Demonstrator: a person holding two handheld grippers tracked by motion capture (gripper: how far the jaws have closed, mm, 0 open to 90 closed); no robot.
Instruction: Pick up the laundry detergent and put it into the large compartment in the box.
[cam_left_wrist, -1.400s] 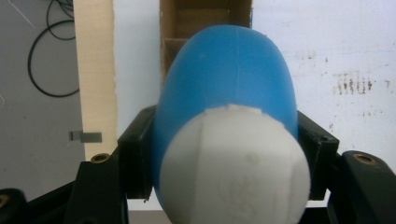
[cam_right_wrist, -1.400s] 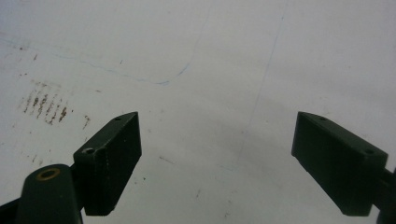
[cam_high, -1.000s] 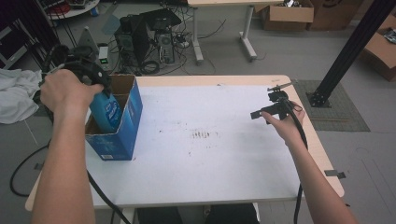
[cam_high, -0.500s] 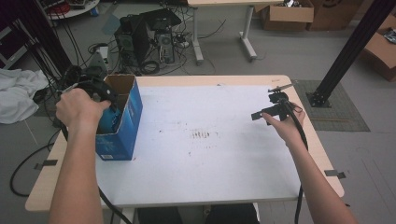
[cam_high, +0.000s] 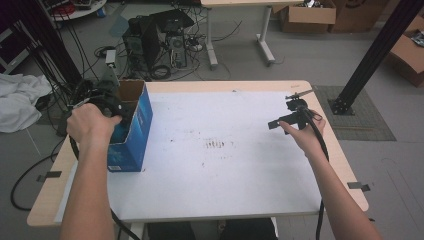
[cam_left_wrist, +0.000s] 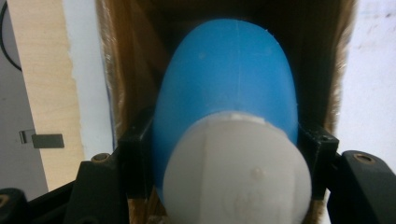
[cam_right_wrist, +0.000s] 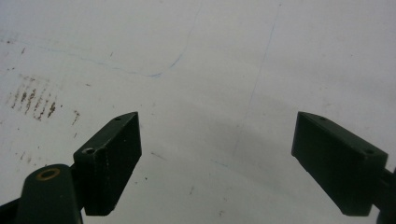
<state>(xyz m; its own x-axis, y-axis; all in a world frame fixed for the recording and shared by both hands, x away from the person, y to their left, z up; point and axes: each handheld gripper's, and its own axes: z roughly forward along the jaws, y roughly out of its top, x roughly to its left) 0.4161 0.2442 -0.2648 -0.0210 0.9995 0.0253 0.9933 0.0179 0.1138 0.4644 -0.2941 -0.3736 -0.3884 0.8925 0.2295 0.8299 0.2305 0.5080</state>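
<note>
High view: my left gripper (cam_high: 107, 107) sits at the open top of the blue cardboard box (cam_high: 131, 131) at the table's (cam_high: 215, 190) left edge, with my left hand (cam_high: 91, 122) covering most of it; my right gripper (cam_high: 292, 116) hangs above the right side of the table, well apart from the box. The step in hand, as I judge it, is lowering a bottle into the box, so I should keep the descent straight, hold the bottle centred between the brown inner walls, and release only when its base is supported. Left gripper view: my two black jaws are clamped on the blue bottle (cam_left_wrist: 229, 79) just below its white cap (cam_left_wrist: 236, 170), one pad on each side of the shoulder. The bottle points down into the box, its body between the cardboard walls; I cannot tell whether the base touches the bottom. It is smooth, rounded plastic with a faint mould seam, likely to slip if I loosen the grip early. Right gripper view: my jaws stand wide apart over bare, scuffed white tabletop with nothing between them; this gripper should stay out of the way.
</note>
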